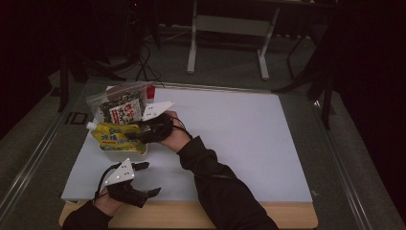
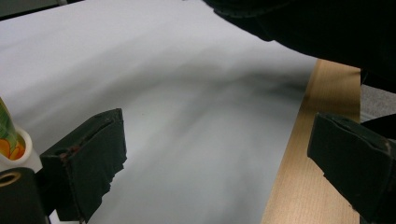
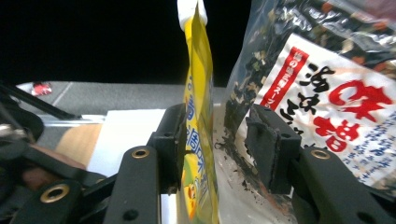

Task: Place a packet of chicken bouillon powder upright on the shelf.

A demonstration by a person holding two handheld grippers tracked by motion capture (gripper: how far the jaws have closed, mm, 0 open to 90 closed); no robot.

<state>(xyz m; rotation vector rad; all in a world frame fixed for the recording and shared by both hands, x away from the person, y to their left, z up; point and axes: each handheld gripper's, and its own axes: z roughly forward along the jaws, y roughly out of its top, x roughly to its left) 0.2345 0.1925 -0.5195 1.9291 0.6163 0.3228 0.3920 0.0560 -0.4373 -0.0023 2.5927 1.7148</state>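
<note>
Now your right gripper sits at yellow pouch, jaws partly apart, pouch between them, touching one jaw, clear gap to other. Pouch lies on white mat, just in front of seaweed bag. Your left gripper, nearer you than pouch, gapes wide, empty.

From above my side, the high view looks forward and down over the white mat. My left camera skims that mat closely; my right sits tight against the yellow pouch at its far-left corner.
</note>
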